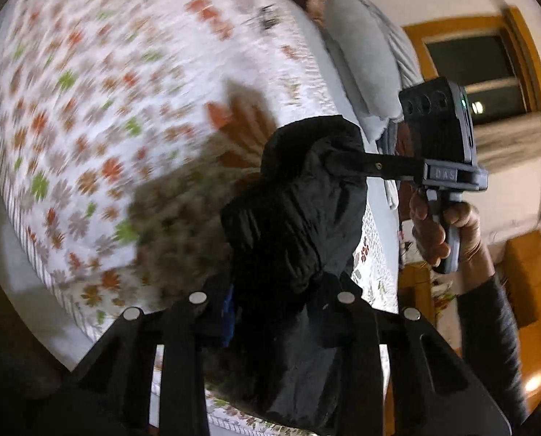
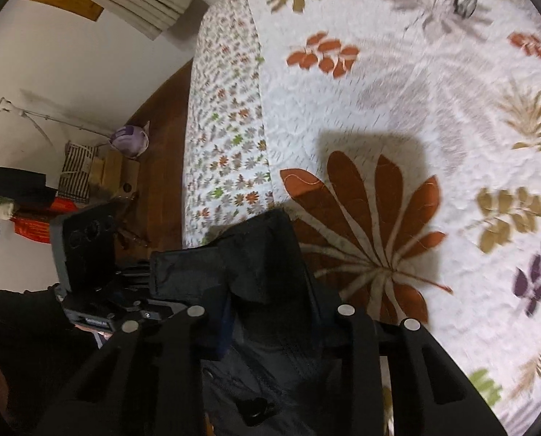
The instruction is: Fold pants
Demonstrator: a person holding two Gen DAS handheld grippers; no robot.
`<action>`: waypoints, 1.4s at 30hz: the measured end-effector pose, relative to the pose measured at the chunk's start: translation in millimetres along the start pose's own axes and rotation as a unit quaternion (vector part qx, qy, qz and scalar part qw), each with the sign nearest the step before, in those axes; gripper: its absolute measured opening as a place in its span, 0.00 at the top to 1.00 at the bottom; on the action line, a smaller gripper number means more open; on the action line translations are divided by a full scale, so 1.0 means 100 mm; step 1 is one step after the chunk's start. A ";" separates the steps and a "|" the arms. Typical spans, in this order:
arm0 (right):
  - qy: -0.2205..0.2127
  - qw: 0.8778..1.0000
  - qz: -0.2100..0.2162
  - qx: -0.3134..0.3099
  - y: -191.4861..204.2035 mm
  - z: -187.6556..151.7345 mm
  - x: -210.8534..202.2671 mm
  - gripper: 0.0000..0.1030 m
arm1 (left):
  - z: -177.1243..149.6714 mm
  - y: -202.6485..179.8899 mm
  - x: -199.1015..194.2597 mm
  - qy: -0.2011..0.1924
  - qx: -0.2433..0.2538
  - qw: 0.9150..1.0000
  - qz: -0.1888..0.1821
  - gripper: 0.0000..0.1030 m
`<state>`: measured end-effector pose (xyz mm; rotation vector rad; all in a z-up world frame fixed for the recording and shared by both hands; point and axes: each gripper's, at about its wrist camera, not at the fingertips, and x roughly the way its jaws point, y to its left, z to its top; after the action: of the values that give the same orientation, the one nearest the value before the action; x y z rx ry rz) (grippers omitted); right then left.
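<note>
Left tongs (image 1: 270, 305) drawn narrow and clamped on a bunched fold of the black pants (image 1: 299, 210), dark cloth filling the gap between the two black fingers (image 1: 183, 330) and spilling ahead of the tips. Right tongs (image 2: 270, 312) likewise narrowed and pinching the same pants (image 2: 248, 254), a flat hemmed edge standing up just ahead of the tips. In the left wrist view, right tongs (image 1: 337, 161) seen from the side, thin black fingers buried in the upper bunch of cloth, grey plastic body behind, gripped by a hand (image 1: 437, 229) in a dark sleeve. In the right wrist view, left gripper body (image 2: 88, 254) just left of the pants edge, mostly hidden by cloth. Pants matte black, soft and thick, crumpled into rounded folds between both pairs of tongs, hanging clear above the bed (image 2: 397, 109) and casting a square shadow beyond the tips. Bed cover white, quilted and stitched, printed with large rust, tan, grey and purple leaves on top and small flowers down the side panel. Grey pillow (image 1: 361, 69) far beyond the left tongs, smooth and oblong. Brown wooden floor (image 2: 165, 152) left of the right tongs, beside the bed. Left wrist view smeared by motion blur across the cover.
</note>
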<state>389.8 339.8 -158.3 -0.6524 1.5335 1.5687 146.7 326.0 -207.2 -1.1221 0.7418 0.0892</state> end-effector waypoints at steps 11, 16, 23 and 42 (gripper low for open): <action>-0.078 0.995 -0.056 0.016 0.38 -0.65 -1.00 0.68 | -0.23 -1.14 -0.28 -0.034 0.159 0.986 0.023 0.72; -0.107 0.991 -0.078 0.028 0.54 -1.04 -1.34 0.69 | -0.42 -1.55 -0.29 -0.039 0.209 0.977 0.021 0.73; -0.141 0.984 -0.102 0.042 0.71 -1.44 -1.63 0.69 | -0.62 -1.90 -0.32 -0.044 0.256 0.965 0.024 0.73; -0.211 0.966 -0.127 0.078 0.90 -2.29 -1.98 0.69 | -1.10 -2.45 -0.35 -0.038 0.339 0.939 0.032 0.73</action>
<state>377.5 84.5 27.3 -0.3762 1.1860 1.2775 168.6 132.3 -19.6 -0.4319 0.6655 -0.0672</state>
